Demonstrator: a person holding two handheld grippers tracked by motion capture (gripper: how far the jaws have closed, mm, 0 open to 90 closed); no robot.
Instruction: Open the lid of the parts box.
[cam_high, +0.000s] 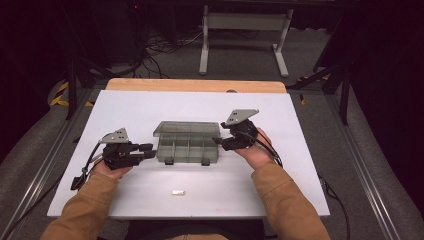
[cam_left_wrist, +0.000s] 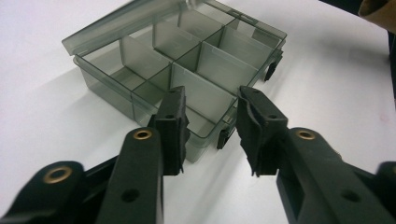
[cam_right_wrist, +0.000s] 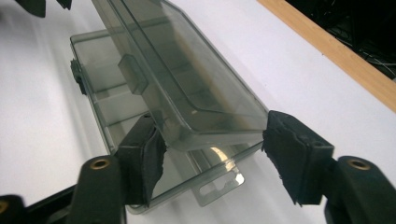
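From the high view, the smoky compartment box (cam_high: 187, 145) sits mid-worktop (cam_high: 150, 105) between the left gripper (cam_high: 150, 149) and right gripper (cam_high: 221, 142). In the left gripper view, the fingers (cam_left_wrist: 173, 126) gape apart, the box's near corner just ahead between them, ungrasped. In the right gripper view, wide-spread fingers (cam_right_wrist: 142, 156) flank the raised lid (cam_right_wrist: 196, 93), one touching its edge.

Room dark | grey carpet floor (cam_high: 310, 60) | white frame stand (cam_high: 245, 22) at 12 o'clock | cables (cam_high: 165, 47) at 11 o'clock | white-topped desk (cam_high: 150, 105), wooden far edge
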